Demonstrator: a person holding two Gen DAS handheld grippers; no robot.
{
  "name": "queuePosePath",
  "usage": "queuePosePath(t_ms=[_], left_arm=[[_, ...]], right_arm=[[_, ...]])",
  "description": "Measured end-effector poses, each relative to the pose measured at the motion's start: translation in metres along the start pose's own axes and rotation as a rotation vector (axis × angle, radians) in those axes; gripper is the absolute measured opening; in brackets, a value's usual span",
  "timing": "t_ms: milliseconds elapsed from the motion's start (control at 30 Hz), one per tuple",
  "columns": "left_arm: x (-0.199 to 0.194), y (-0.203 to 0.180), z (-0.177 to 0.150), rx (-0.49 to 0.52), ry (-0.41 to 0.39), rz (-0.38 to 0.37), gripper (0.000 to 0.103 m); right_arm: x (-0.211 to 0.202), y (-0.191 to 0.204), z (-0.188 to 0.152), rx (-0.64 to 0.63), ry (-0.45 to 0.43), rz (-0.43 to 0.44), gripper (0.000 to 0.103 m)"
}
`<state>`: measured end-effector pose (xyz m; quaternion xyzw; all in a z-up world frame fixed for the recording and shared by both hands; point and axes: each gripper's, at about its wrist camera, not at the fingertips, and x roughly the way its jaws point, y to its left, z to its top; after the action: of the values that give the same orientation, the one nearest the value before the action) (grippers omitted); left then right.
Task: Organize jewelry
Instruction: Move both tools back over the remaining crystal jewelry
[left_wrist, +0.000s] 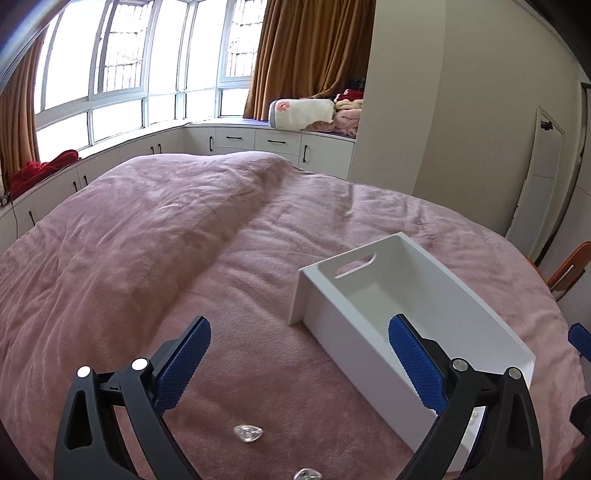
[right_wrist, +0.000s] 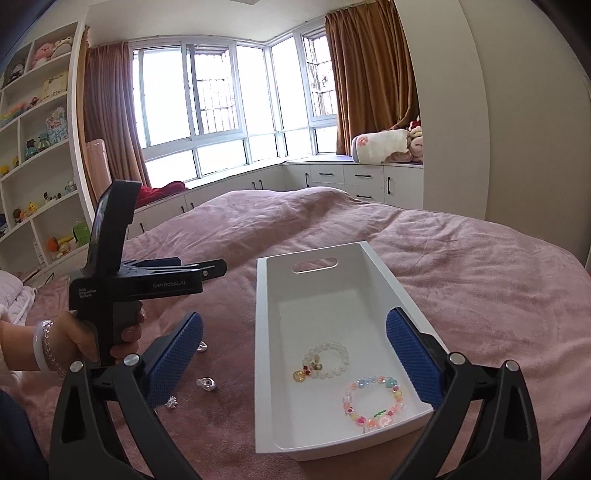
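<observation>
A white tray (right_wrist: 262, 332) with a handle slot lies on the pink bed; it also shows in the left wrist view (left_wrist: 332, 332). In it lie a white bead bracelet (right_wrist: 328, 360) and a pastel bead bracelet (right_wrist: 373, 402). Small clear and silver pieces lie on the blanket left of the tray: one silver piece (right_wrist: 207, 384), a sparkly one (right_wrist: 171, 402), another by the left finger (right_wrist: 201, 346). The left wrist view shows two clear pieces (left_wrist: 247, 432) (left_wrist: 306, 474). My right gripper (right_wrist: 293, 334) is open above the tray. My left gripper (left_wrist: 299, 341) is open and empty, seen from the side (right_wrist: 210, 271).
The pink blanket (left_wrist: 147, 240) covers a wide bed with a raised fold on the left. White cabinets and a window seat (right_wrist: 332, 173) run along the far wall. Shelves with toys (right_wrist: 37, 147) stand at the left. An orange chair (left_wrist: 569, 269) is beside the bed at right.
</observation>
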<state>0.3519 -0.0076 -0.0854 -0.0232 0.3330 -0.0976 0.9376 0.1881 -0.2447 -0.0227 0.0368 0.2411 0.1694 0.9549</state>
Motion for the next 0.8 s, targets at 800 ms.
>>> queuePosePath(t_ms=[800], left_arm=[[0.011,0.067,-0.075,0.055,0.086,0.024,0.098]], right_arm=[[0.047,0.129,-0.076,-0.272,0.109,0.144,0.098]])
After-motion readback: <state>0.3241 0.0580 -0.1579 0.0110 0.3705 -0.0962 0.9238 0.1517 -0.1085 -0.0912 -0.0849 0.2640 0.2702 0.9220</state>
